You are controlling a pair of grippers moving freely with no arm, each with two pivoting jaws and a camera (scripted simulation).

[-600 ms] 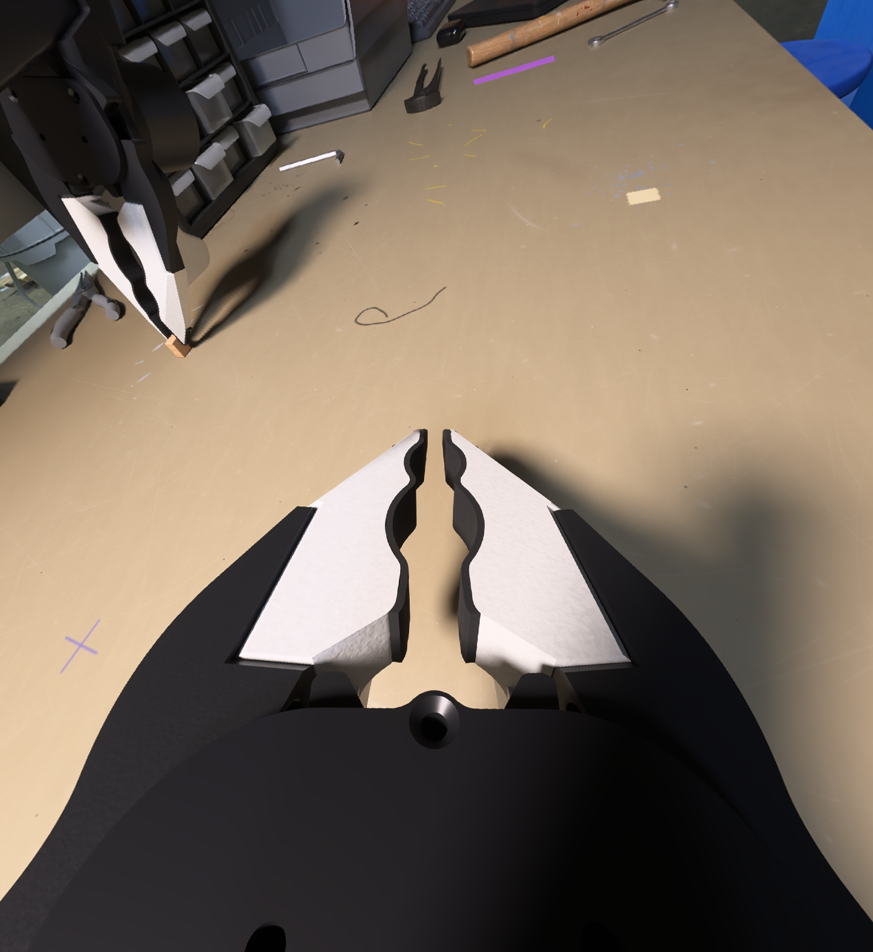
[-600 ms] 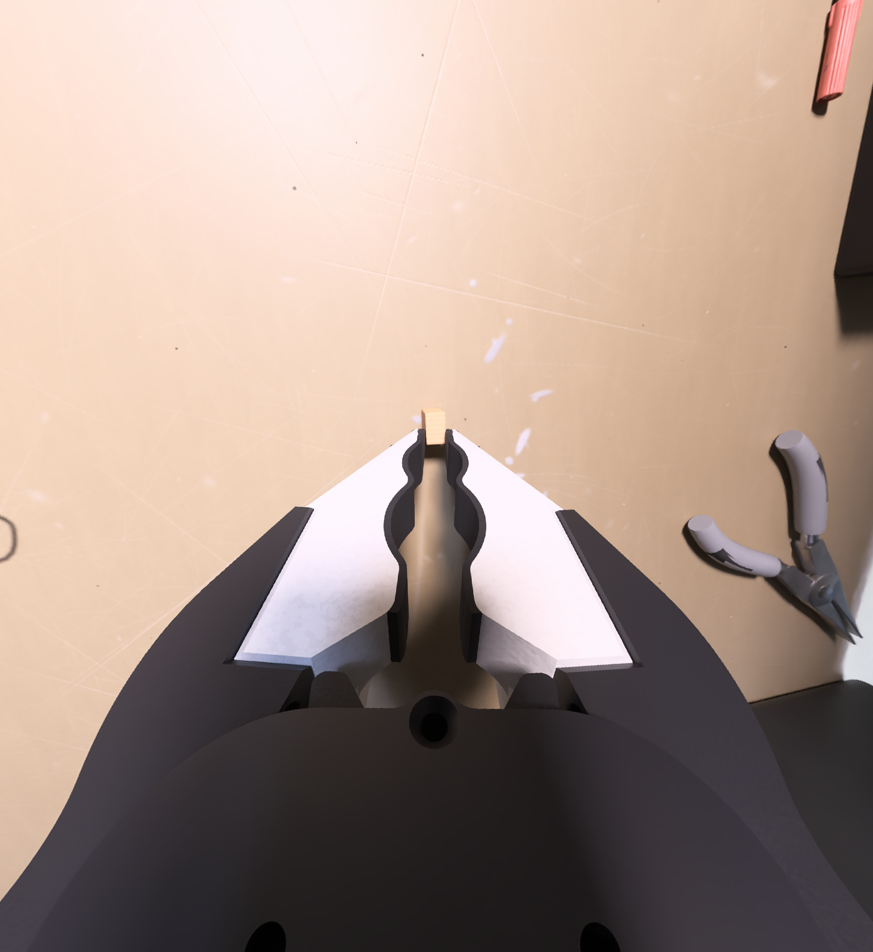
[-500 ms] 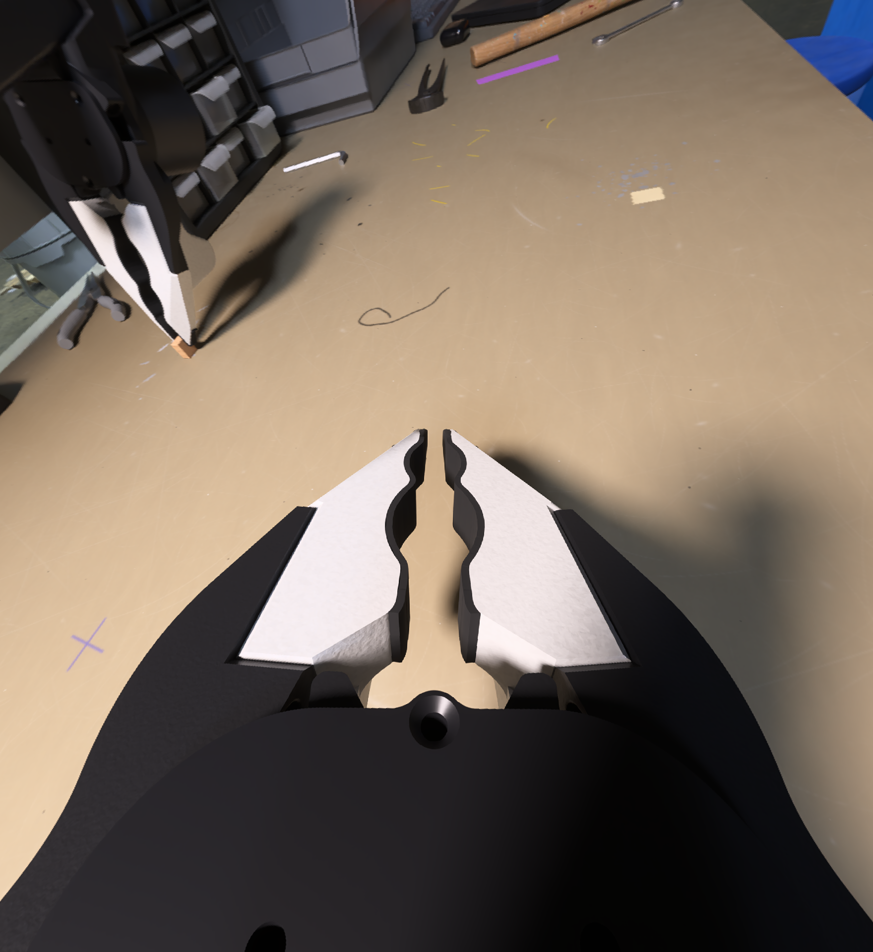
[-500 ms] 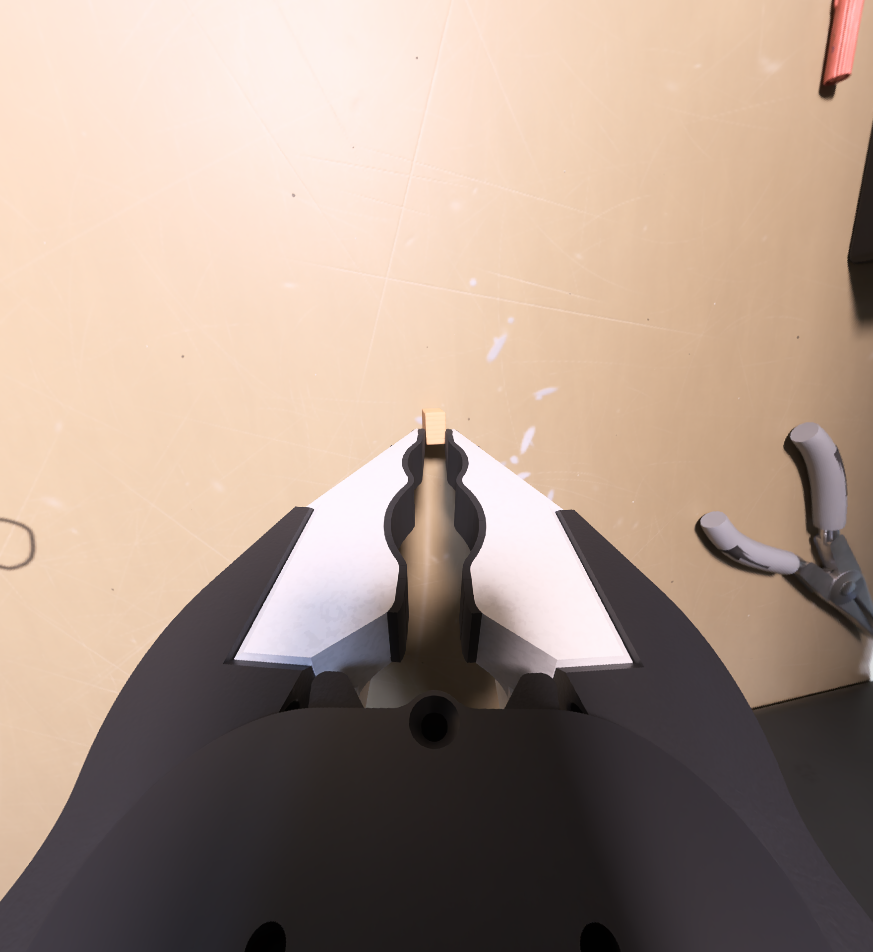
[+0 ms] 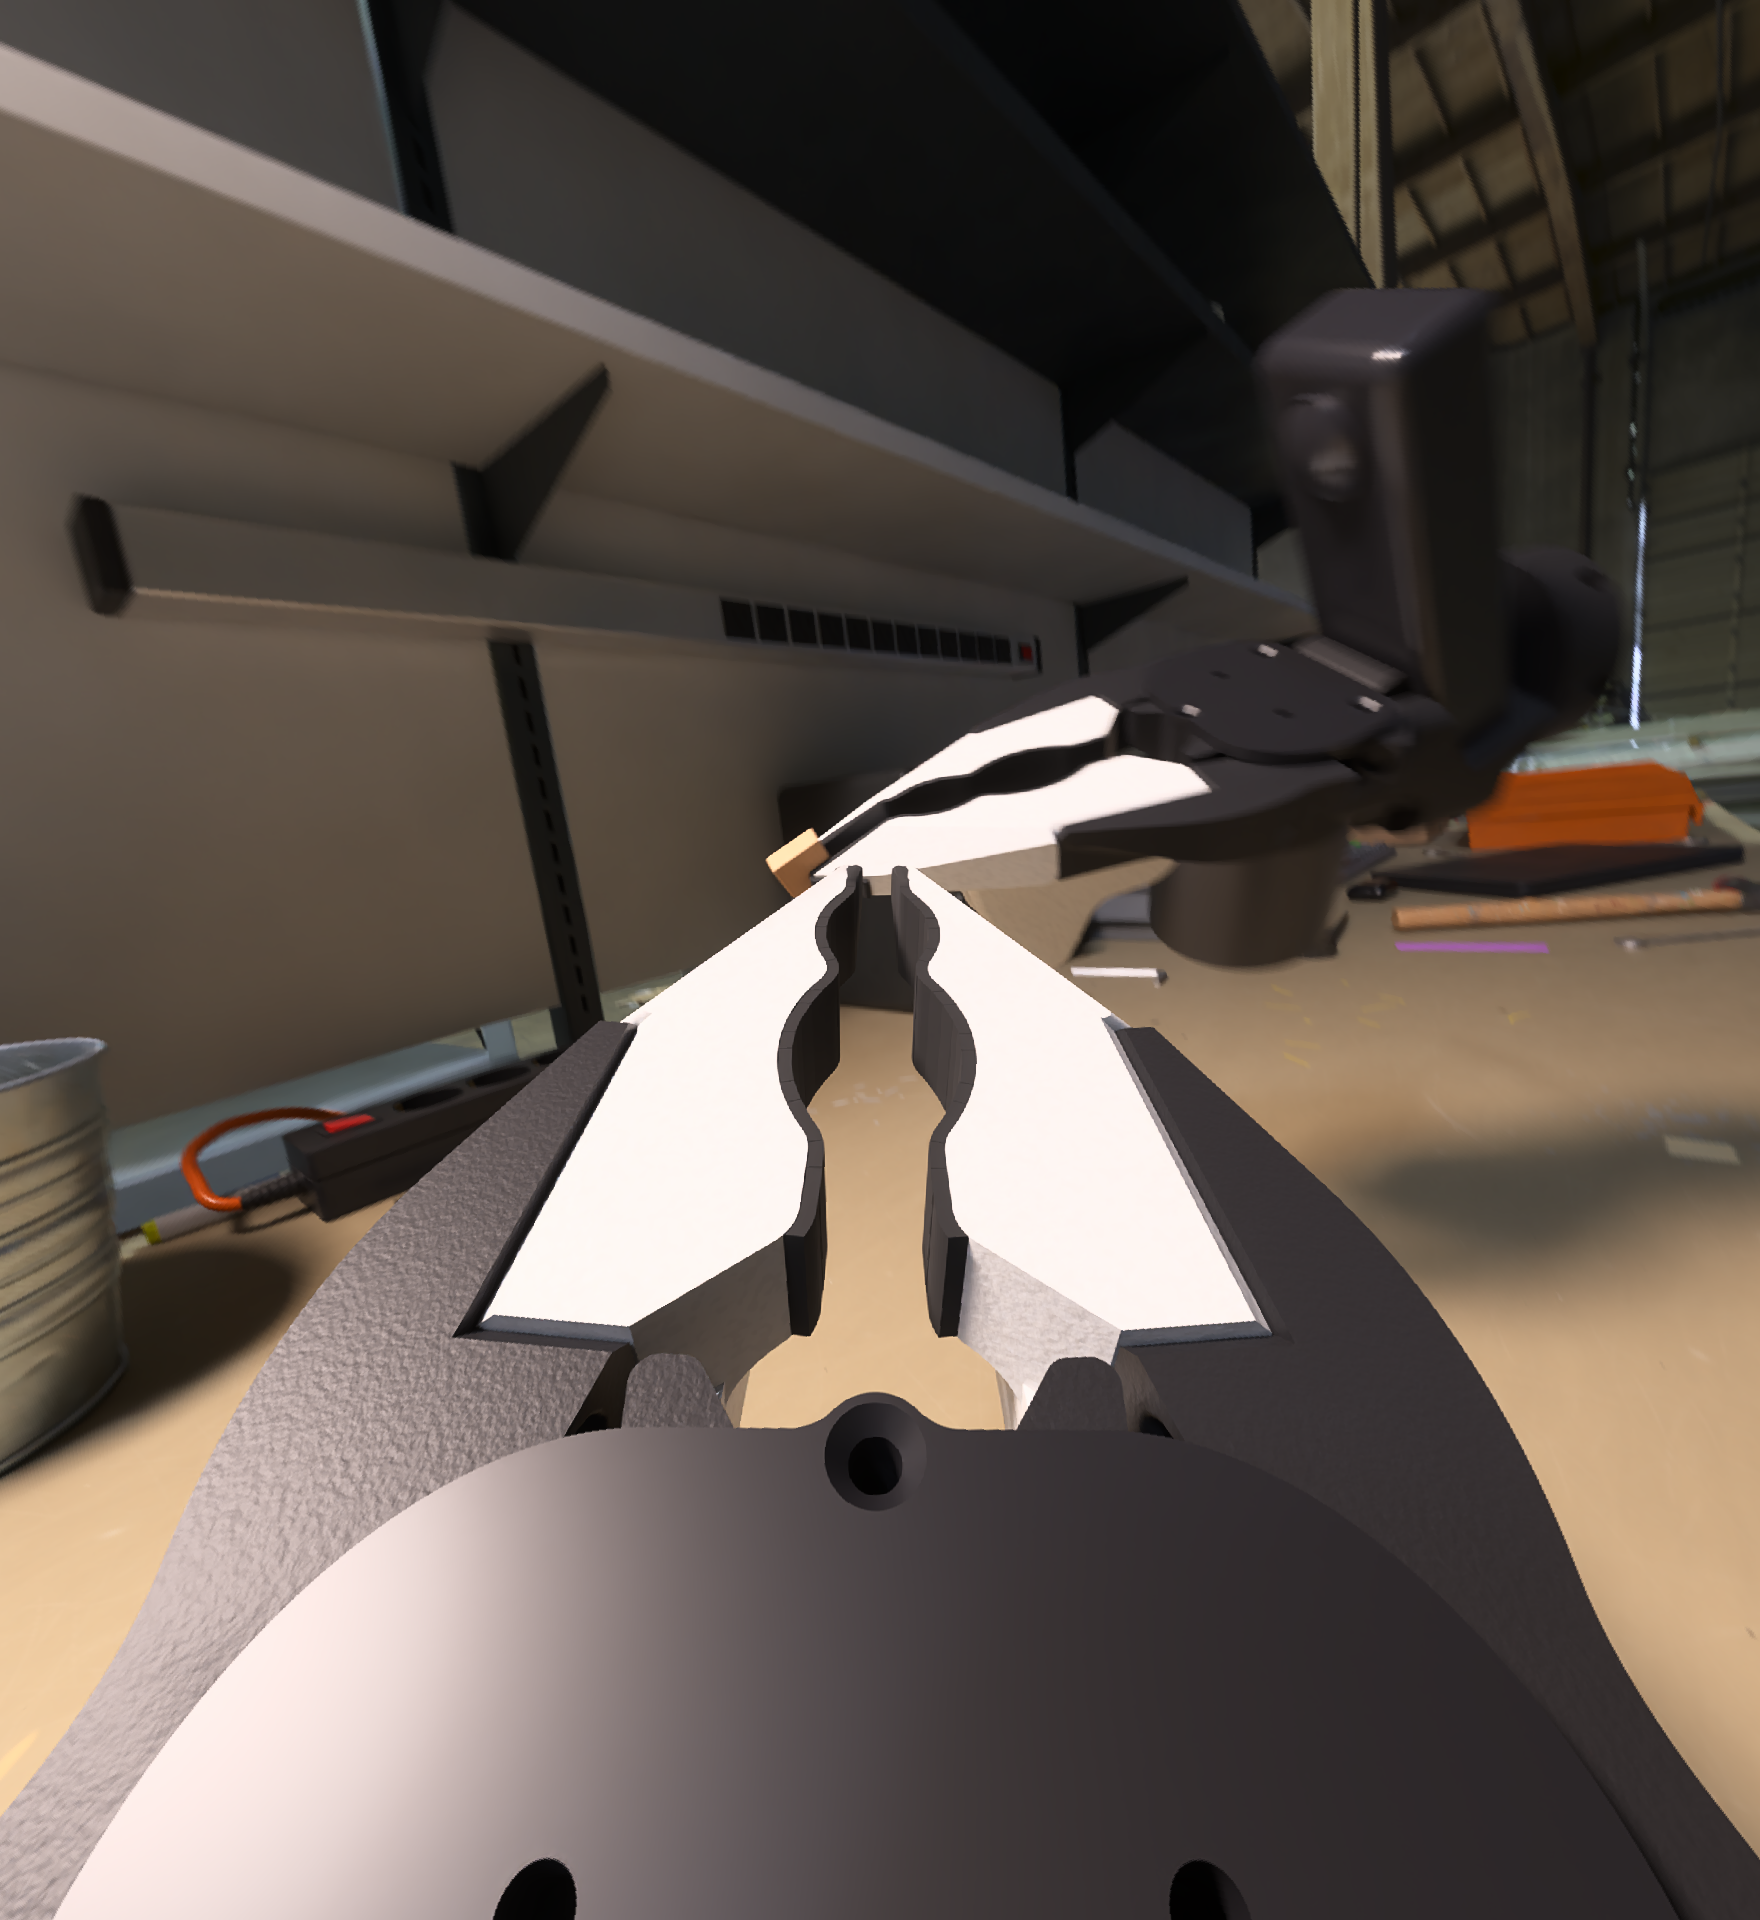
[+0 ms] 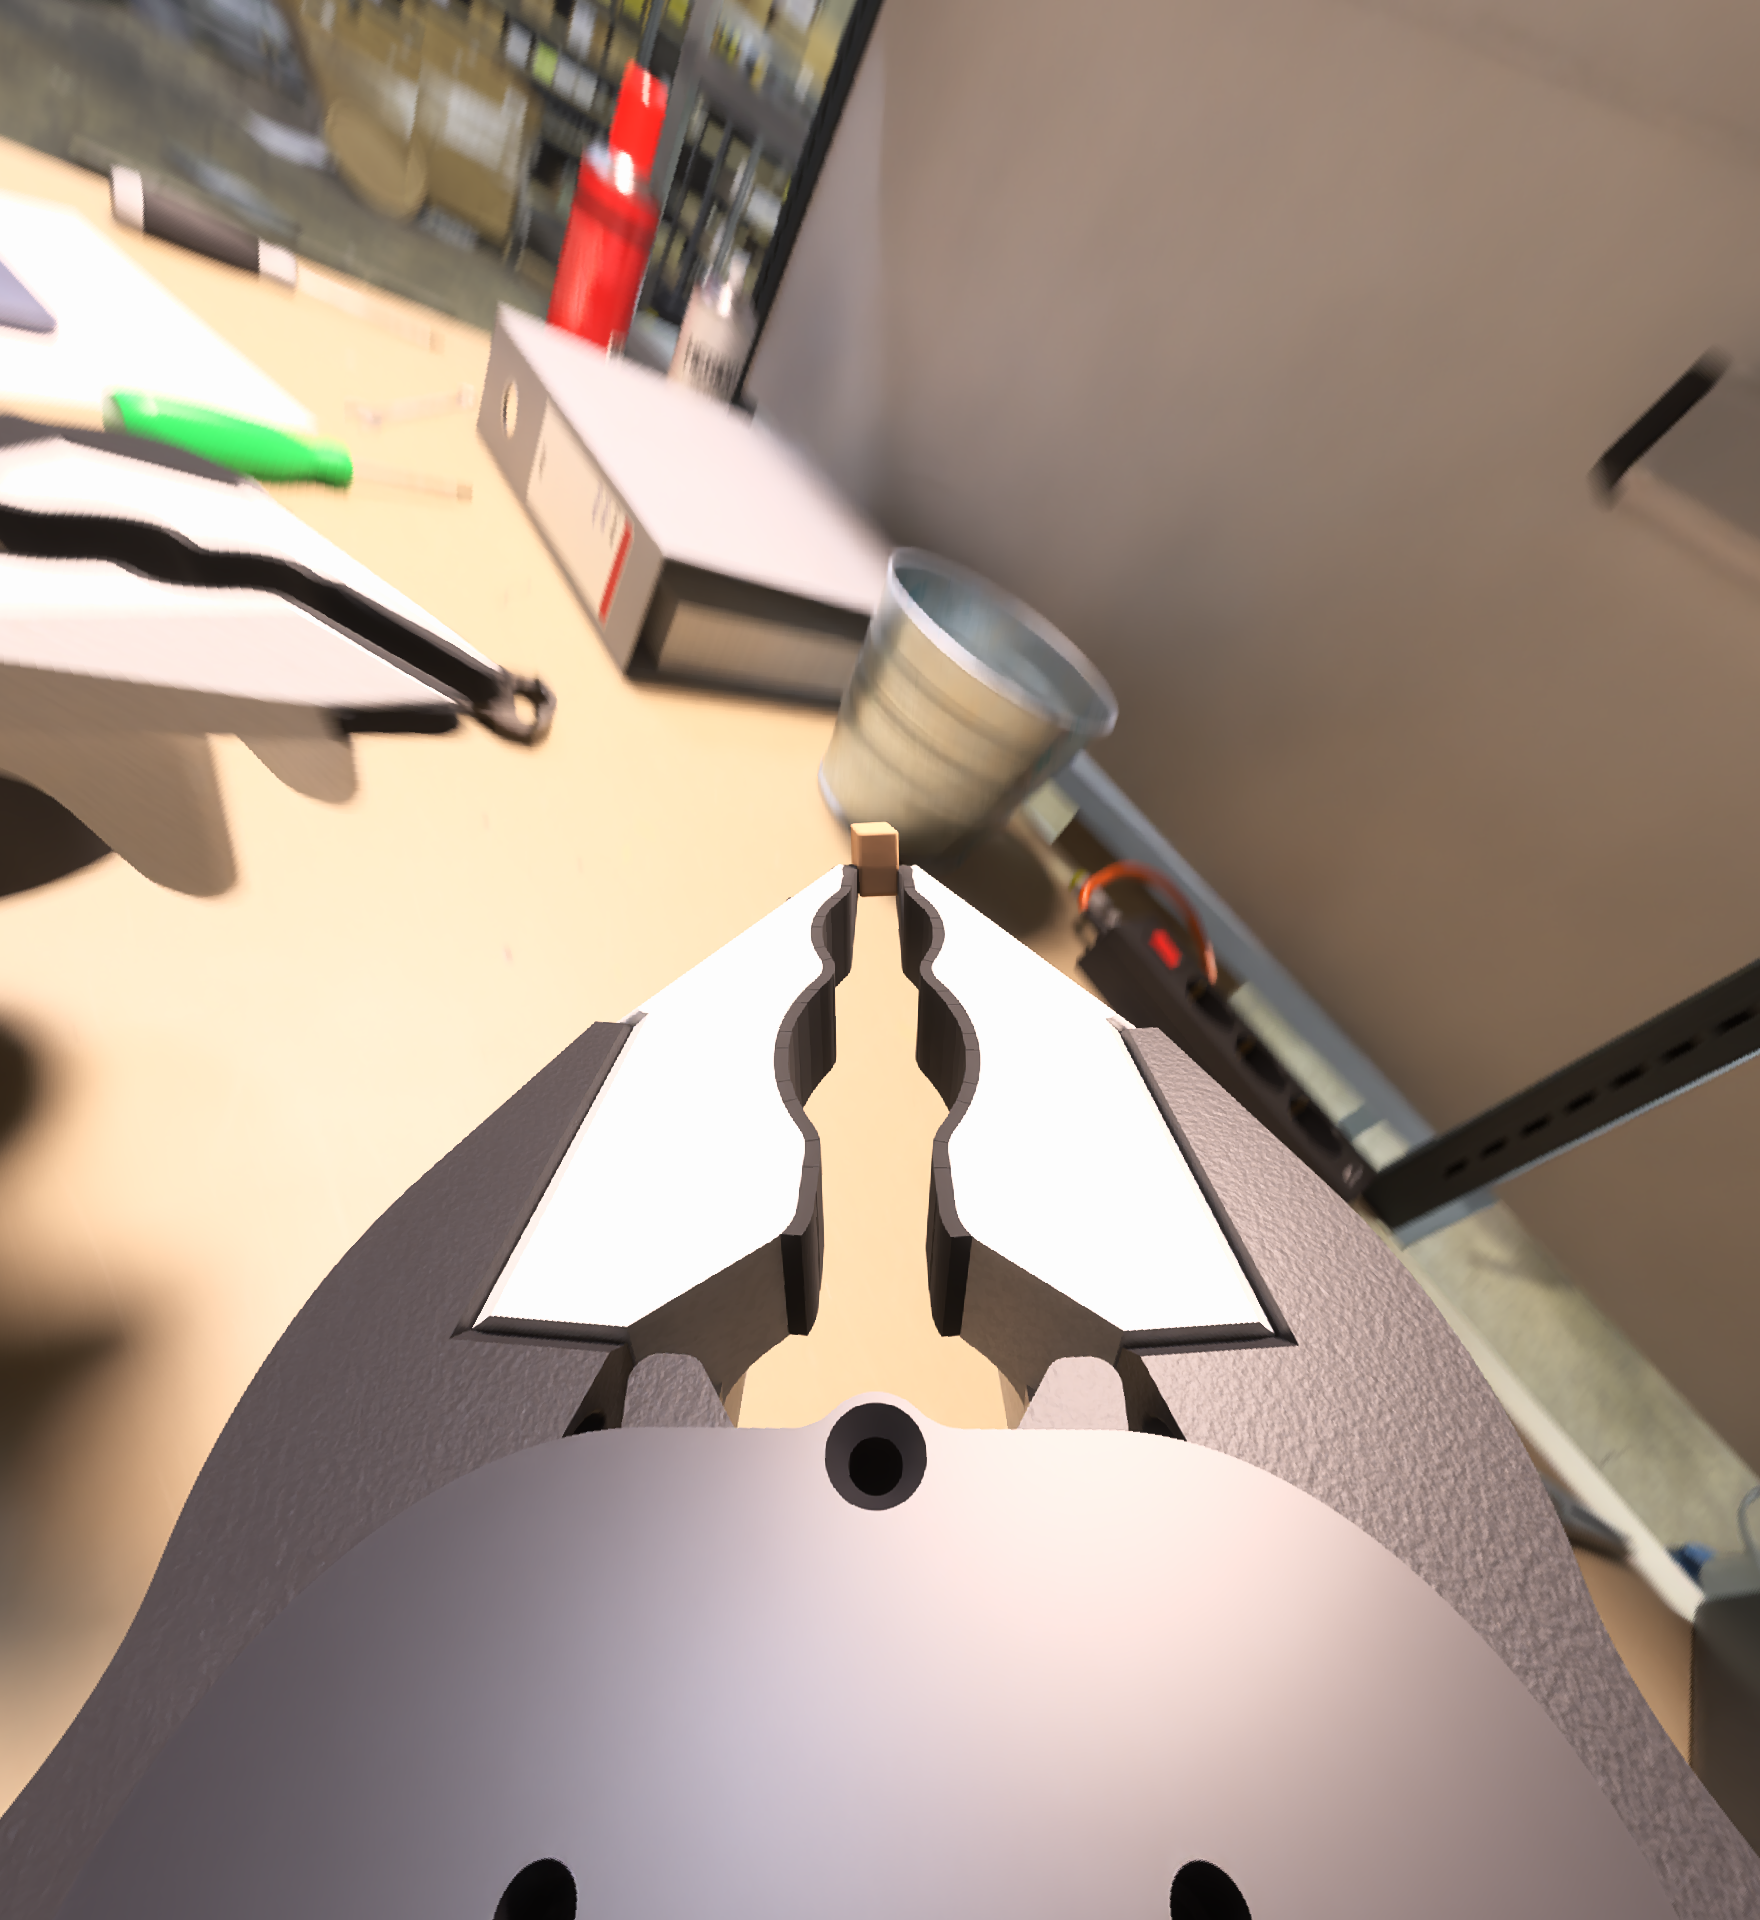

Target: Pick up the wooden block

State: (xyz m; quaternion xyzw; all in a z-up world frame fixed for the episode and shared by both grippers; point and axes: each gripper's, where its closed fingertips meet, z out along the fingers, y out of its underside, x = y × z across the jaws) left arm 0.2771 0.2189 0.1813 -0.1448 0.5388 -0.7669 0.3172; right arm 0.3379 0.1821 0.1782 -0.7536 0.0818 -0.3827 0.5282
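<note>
The wooden block (image 6: 874, 858) is a small tan cube pinched between the tips of my right gripper (image 6: 876, 878), which is shut on it and holds it in the air above the workbench (image 6: 336, 987). In the left wrist view the block (image 5: 793, 860) sticks out of the right gripper (image 5: 832, 847), which comes in from the right, just above and left of my left gripper (image 5: 876, 878). The left gripper's jaws are nearly together with nothing between them. It also shows in the right wrist view (image 6: 517, 707), off to the left of the block.
A metal bucket (image 6: 959, 707) stands by the back wall beyond the block, also at the left wrist view's left edge (image 5: 3, 1247). A black power strip with an orange cable (image 5: 336, 1143), a grey box (image 6: 647, 520), a hammer (image 5: 1562, 909) and a wall shelf (image 5: 543, 312) are around.
Both views have swung from looking down at the bench to looking along it. The right gripper has lifted the block off the bench. The two grippers' tips are now close together.
</note>
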